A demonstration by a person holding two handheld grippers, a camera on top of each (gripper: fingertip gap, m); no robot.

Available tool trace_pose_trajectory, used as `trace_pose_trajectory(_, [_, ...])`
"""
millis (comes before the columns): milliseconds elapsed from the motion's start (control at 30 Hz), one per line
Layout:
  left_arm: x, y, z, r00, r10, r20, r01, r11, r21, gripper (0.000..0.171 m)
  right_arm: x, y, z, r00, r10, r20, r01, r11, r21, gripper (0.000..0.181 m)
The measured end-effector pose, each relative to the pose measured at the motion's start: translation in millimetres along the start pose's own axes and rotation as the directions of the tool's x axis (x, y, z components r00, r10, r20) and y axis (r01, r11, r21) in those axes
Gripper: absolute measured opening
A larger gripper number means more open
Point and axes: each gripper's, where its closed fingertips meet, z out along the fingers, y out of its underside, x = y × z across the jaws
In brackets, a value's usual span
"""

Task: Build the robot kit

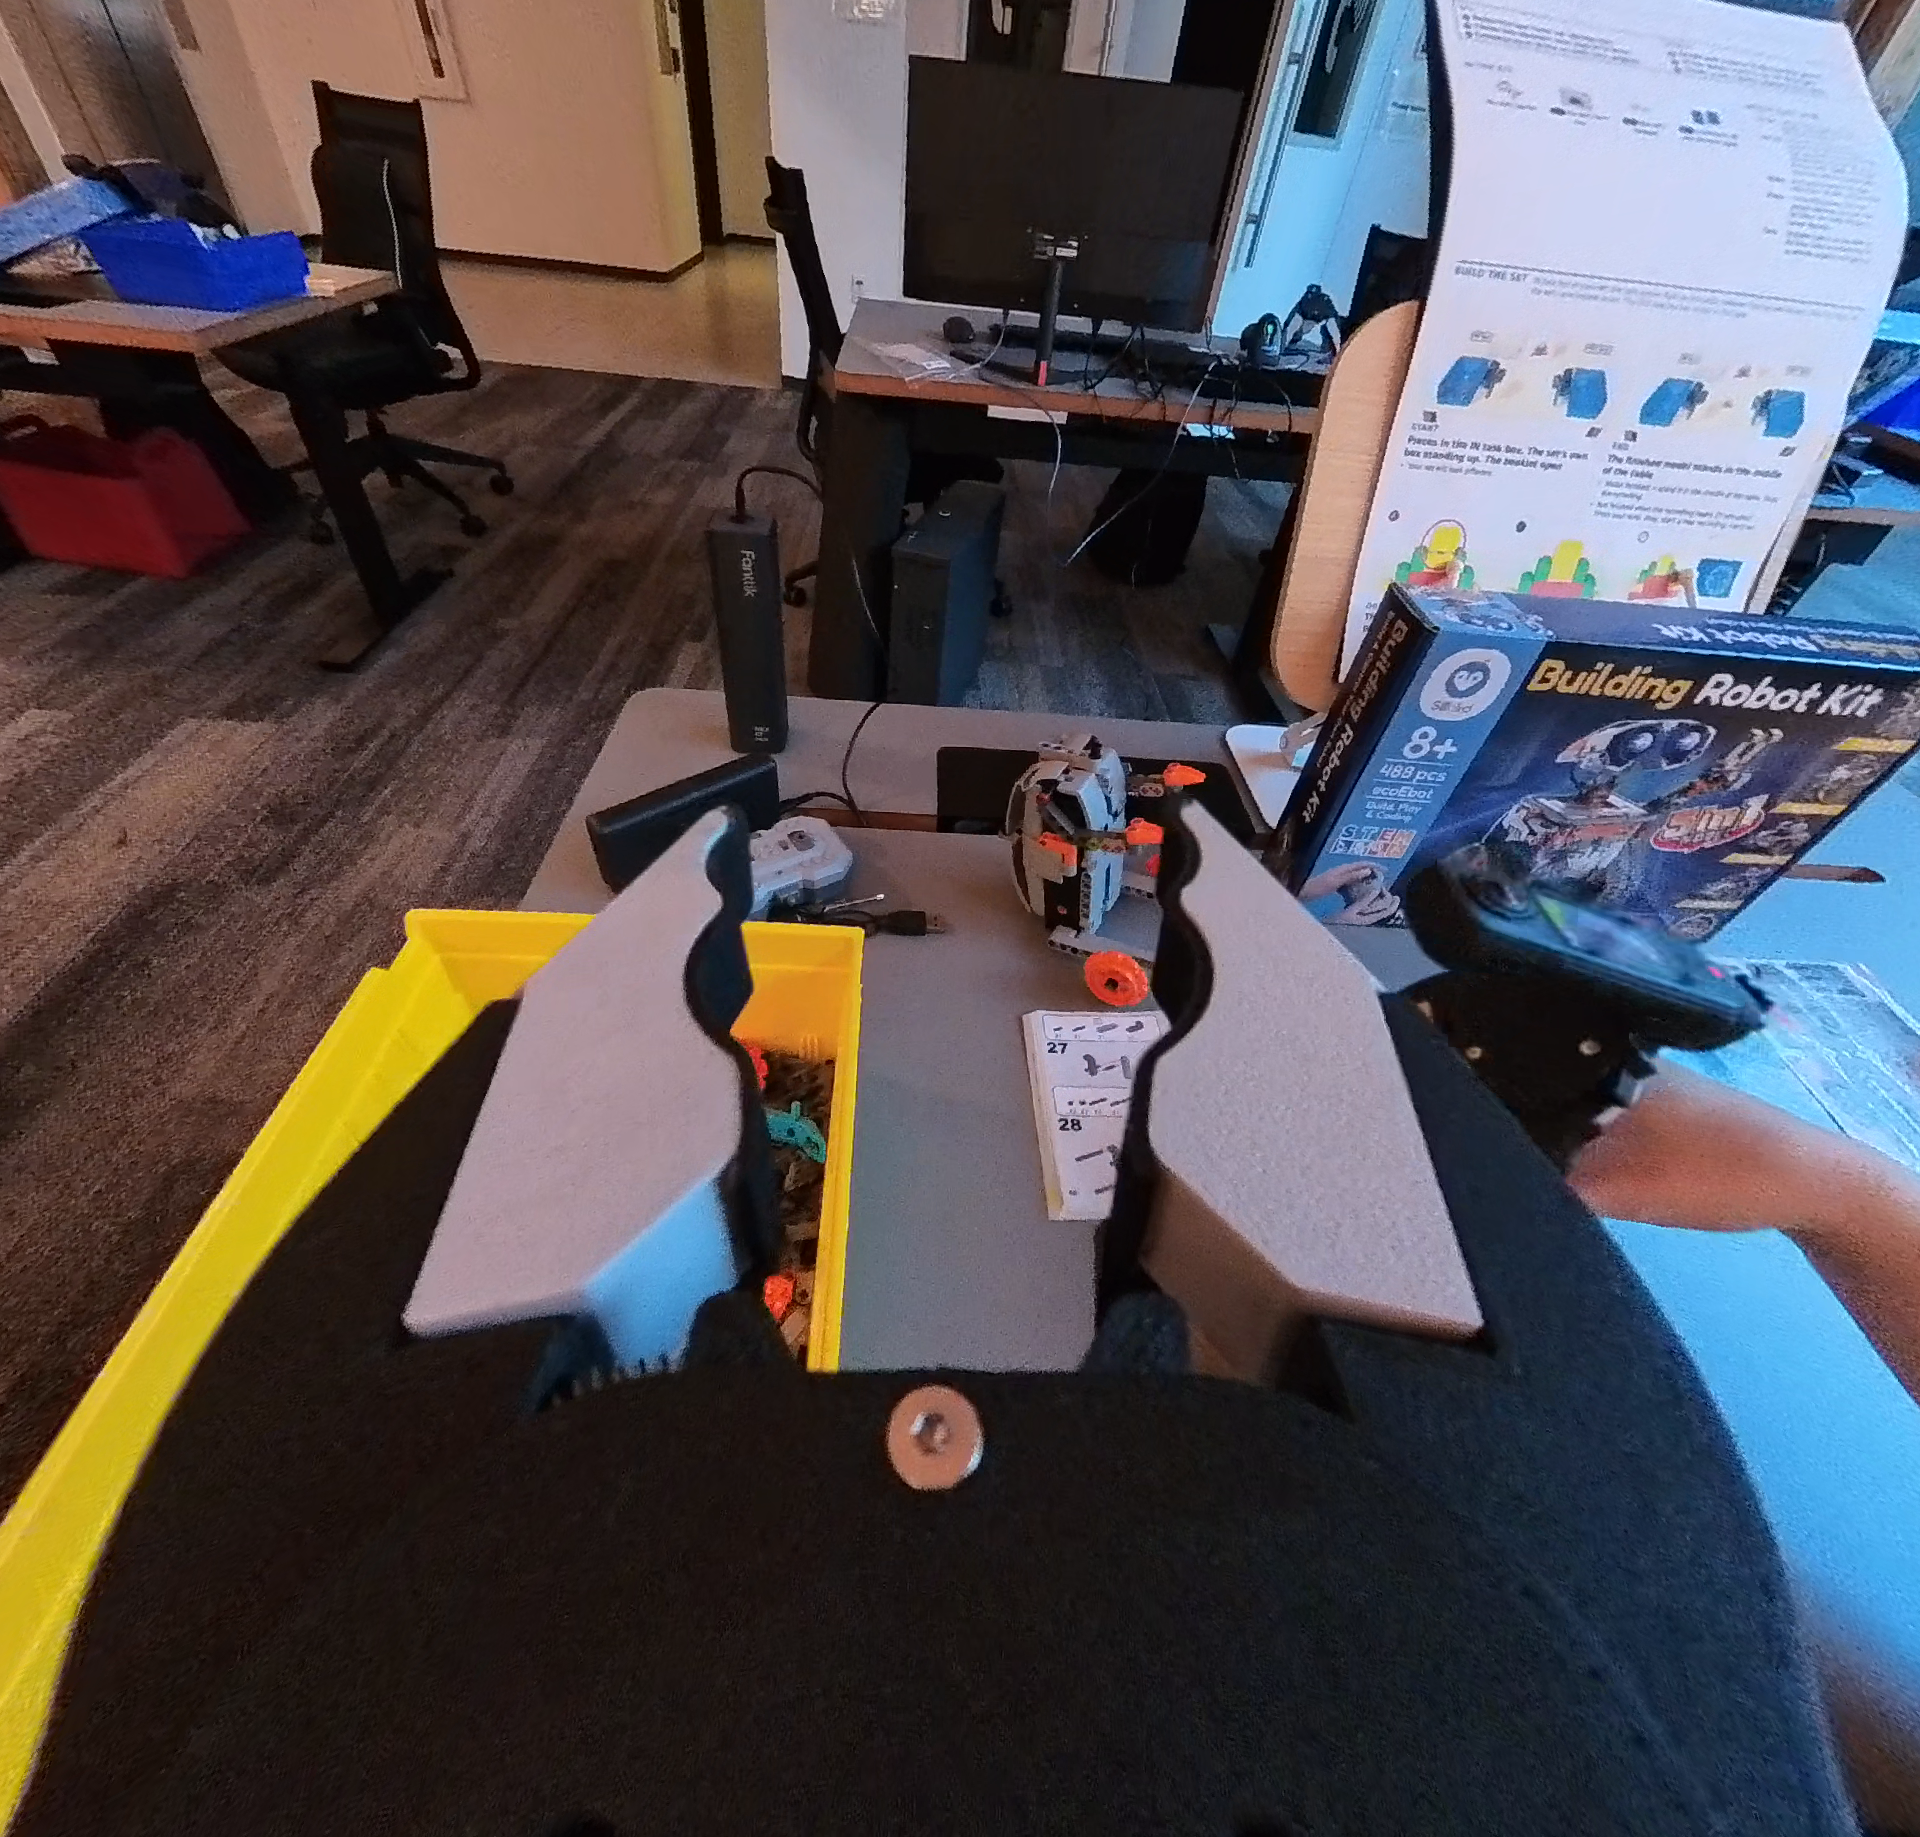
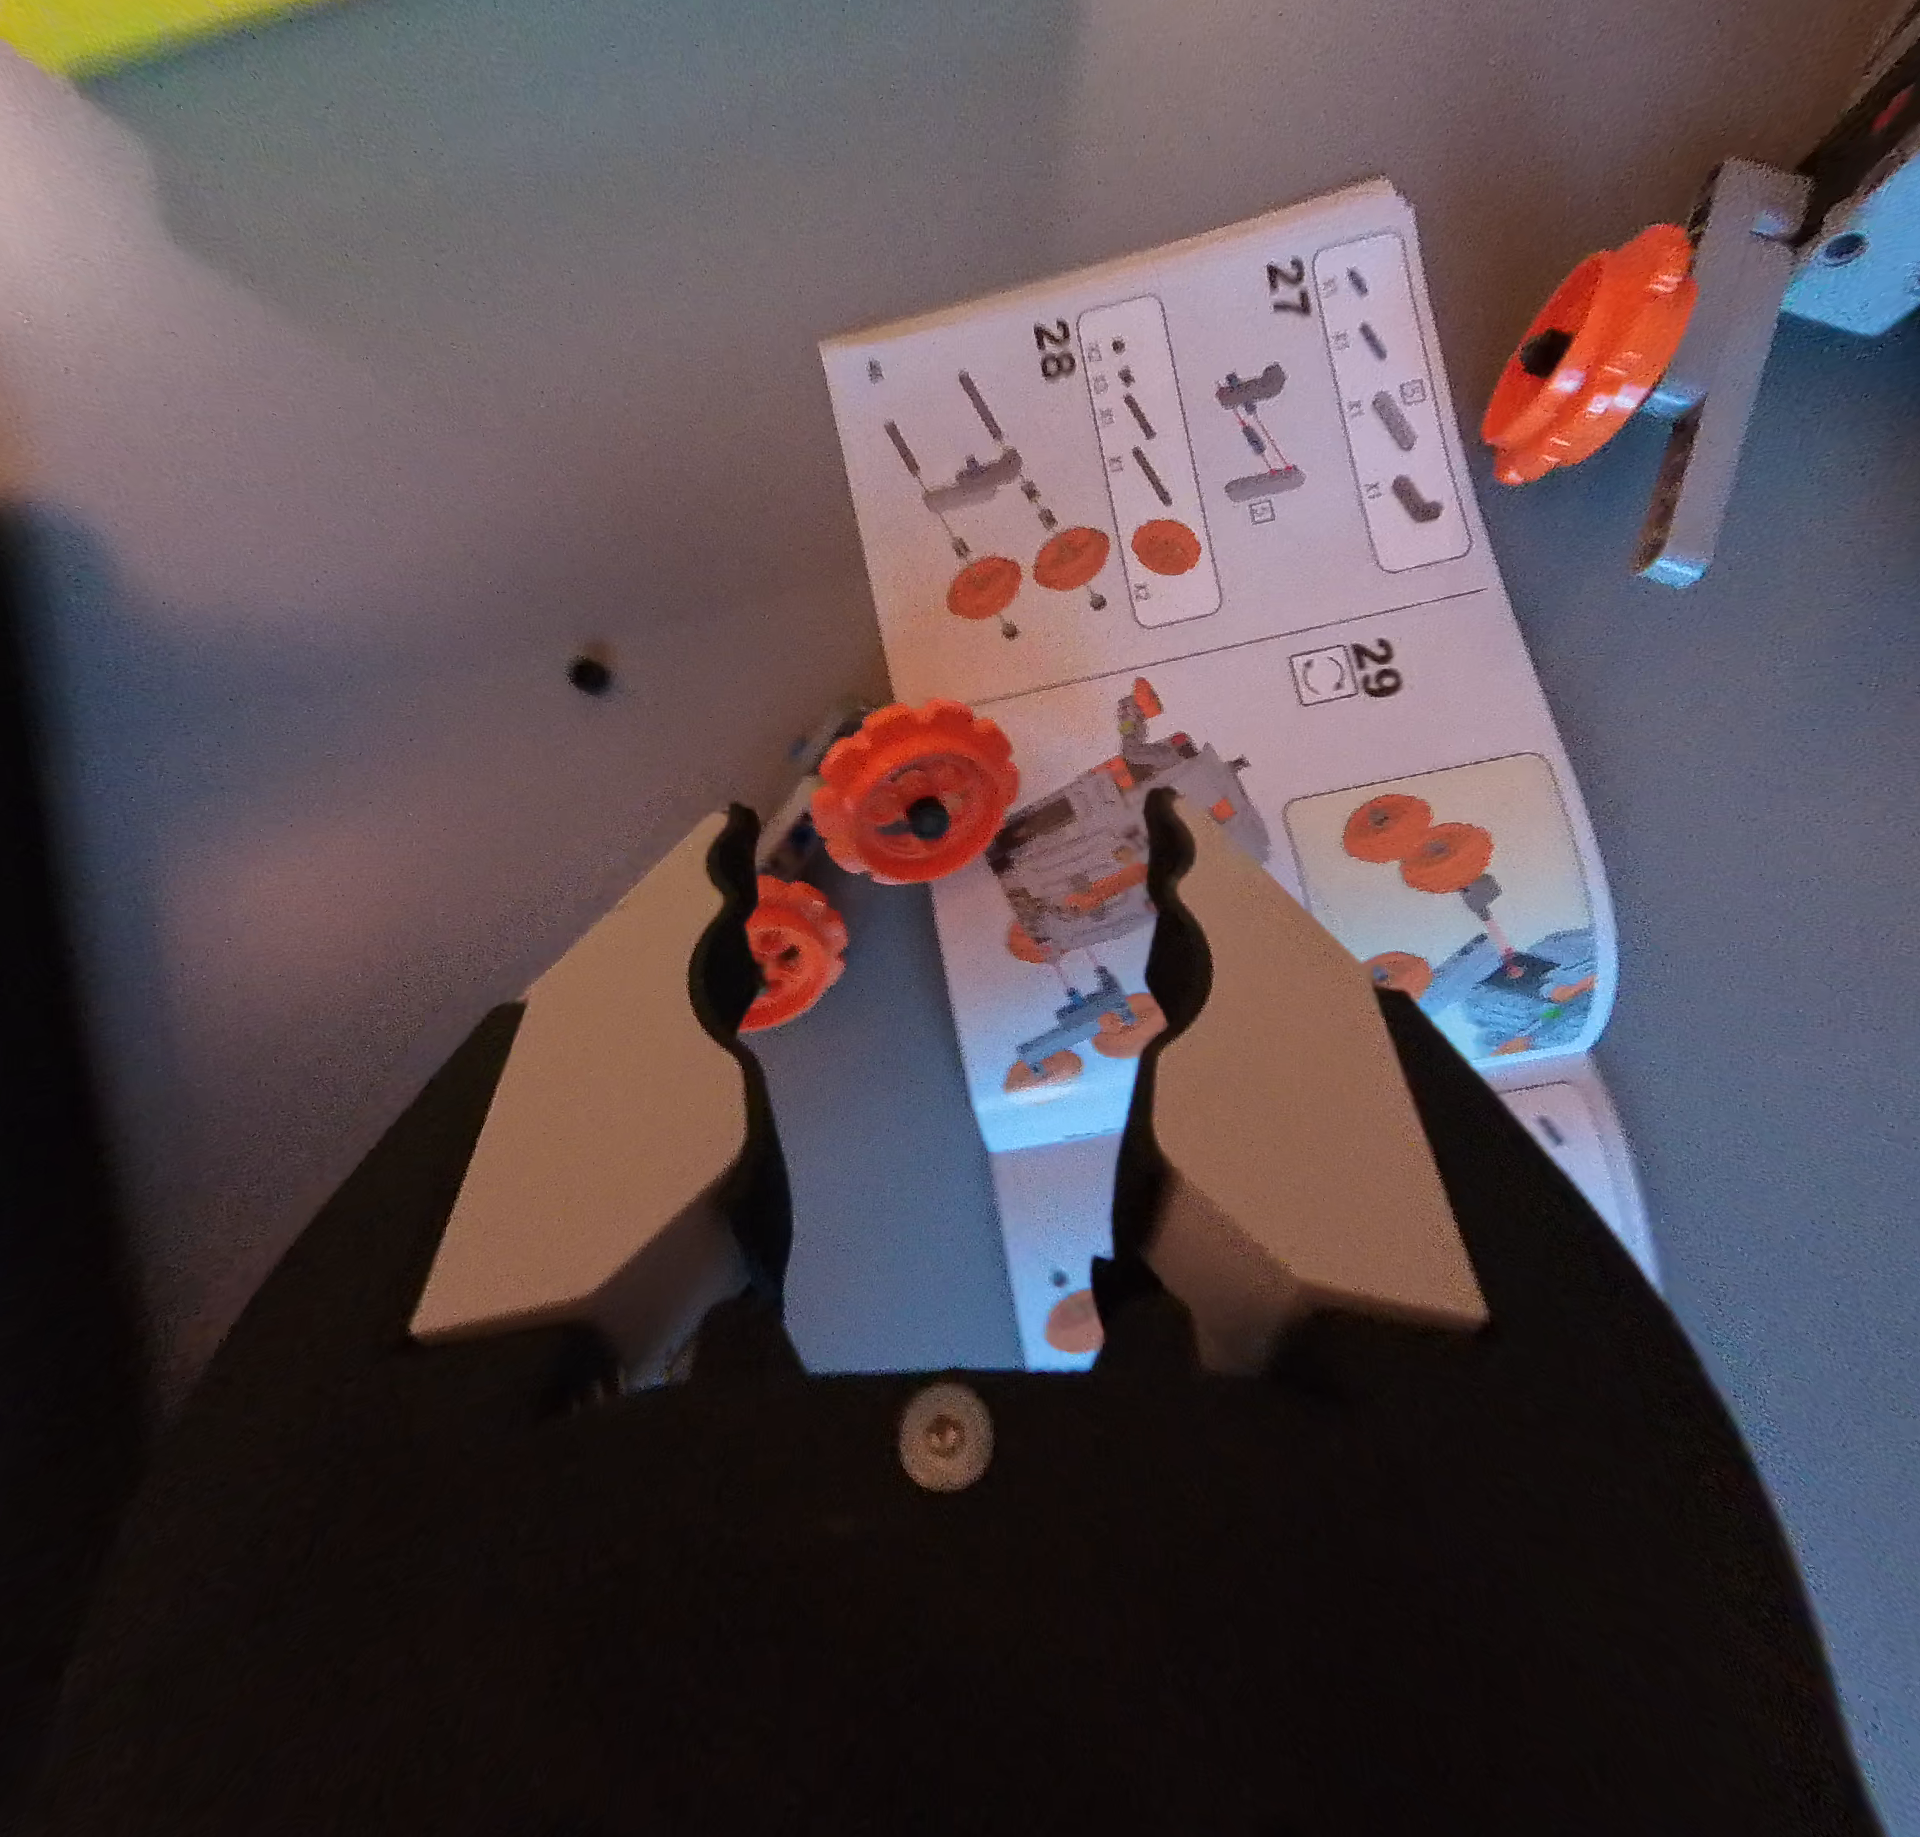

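My left gripper (image 1: 956, 831) is open and empty, held above the grey table (image 1: 935, 1216). Its left finger is over a yellow bin (image 1: 831, 1112) of small parts. A grey and orange robot model (image 1: 1091, 873) stands beyond the fingertips. My right gripper (image 2: 951, 816) is open, low over the table. A small piece with two orange wheels (image 2: 914, 790) lies at its tips, and the lower wheel (image 2: 795, 951) is partly hidden behind the left finger. An open instruction booklet (image 2: 1195, 540) lies under the right finger; it also shows in the left wrist view (image 1: 1081, 1112).
The kit's blue box (image 1: 1600, 779) stands at the back right, with a printed sheet (image 1: 1662, 281) behind it. Black power banks (image 1: 748, 634), a grey controller (image 1: 800, 852) and a cable lie at the back. The model's orange wheel (image 2: 1590, 353) is at the right. A forearm (image 1: 1714, 1195) reaches in.
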Motion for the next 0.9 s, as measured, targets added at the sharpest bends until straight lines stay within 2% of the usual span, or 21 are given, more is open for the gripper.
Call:
trace_pose_trajectory(67, [1, 3, 4, 1.000, 0.011, -0.003, -0.011, 1.000, -0.014, 0.078, 3, 4, 6, 0.998, -0.057, 0.008, 0.057, 0.998, -0.041, 0.072])
trace_pose_trajectory(100, [2, 4, 6, 1.000, 0.014, -0.007, -0.014, 1.000, -0.016, 0.077, 6, 2, 8, 0.998, -0.068, 0.013, 0.069, 0.997, -0.026, 0.061])
trace_pose_trajectory(167, [7, 7, 15, 0.999, 0.011, -0.038, -0.012, 1.000, -0.028, 0.077, -7, -5, 11, 0.987, -0.094, 0.128, 0.089, 0.995, 0.046, 0.037])
trace_pose_trajectory(233, [16, 9, 25, 0.995, 0.014, -0.099, -0.017, 0.999, -0.030, 0.076, -13, -2, 11, 0.980, -0.107, 0.169, 0.093, 0.992, 0.085, 0.037])
trace_pose_trajectory(300, [39, 3, 36, 0.972, 0.005, -0.234, 0.005, 0.999, 0.041, 0.076, -18, -5, 2, 0.979, -0.144, 0.141, 0.116, 0.974, 0.192, 0.037])
trace_pose_trajectory(367, [79, 9, 40, 0.889, 0.003, -0.459, 0.045, 0.995, 0.094, 0.080, -26, -11, -19, 0.974, -0.186, 0.129, 0.134, 0.934, 0.330, 0.037])
trace_pose_trajectory(400, [96, 21, 40, 0.838, 0.014, -0.545, 0.048, 0.994, 0.099, 0.079, -32, -16, -33, 0.970, -0.214, 0.118, 0.148, 0.898, 0.415, 0.037])
trace_pose_trajectory(433, [106, 41, 42, 0.813, 0.021, -0.581, 0.029, 0.997, 0.076, 0.076, -33, -21, -48, 0.971, -0.225, 0.080, 0.158, 0.858, 0.488, 0.037])
trace_pose_trajectory(533, [122, 120, 45, 0.789, 0.085, -0.609, -0.109, 0.994, -0.003, 0.080, -47, -35, -91, 0.964, -0.266, 0.025, 0.190, 0.750, 0.633, 0.037])
trace_pose_trajectory(567, [129, 137, 41, 0.774, 0.102, -0.625, -0.126, 0.992, 0.006, 0.080, -50, -42, -106, 0.964, -0.265, 0.000, 0.198, 0.719, 0.666, 0.037])
trace_pose_trajectory(633, [150, 153, 26, 0.719, 0.066, -0.691, -0.070, 0.997, 0.022, 0.079, -66, -54, -131, 0.959, -0.282, 0.009, 0.195, 0.685, 0.702, 0.037])
trace_pose_trajectory(733, [181, 146, 5, 0.628, -0.001, -0.778, 0.052, 0.998, 0.041, 0.069, -88, -68, -157, 0.955, -0.294, 0.035, 0.181, 0.676, 0.715, 0.037])
trace_pose_trajectory(767, [187, 141, 1, 0.620, -0.011, -0.785, 0.073, 0.996, 0.044, 0.060, -95, -72, -164, 0.954, -0.296, 0.053, 0.171, 0.676, 0.717, 0.037])
trace_pose_trajectory(800, [193, 137, -4, 0.601, -0.017, -0.799, 0.085, 0.995, 0.043, 0.043, -101, -75, -171, 0.954, -0.294, 0.064, 0.159, 0.674, 0.722, 0.037])
trace_pose_trajectory(833, [201, 131, -12, 0.563, -0.019, -0.826, 0.100, 0.994, 0.046, 0.036, -106, -78, -177, 0.956, -0.286, 0.069, 0.150, 0.673, 0.724, 0.037])
trace_pose_trajectory(900, [210, 120, -22, 0.530, -0.024, -0.848, 0.121, 0.992, 0.048, 0.036, -113, -80, -186, 0.960, -0.274, 0.061, 0.145, 0.672, 0.726, 0.036])
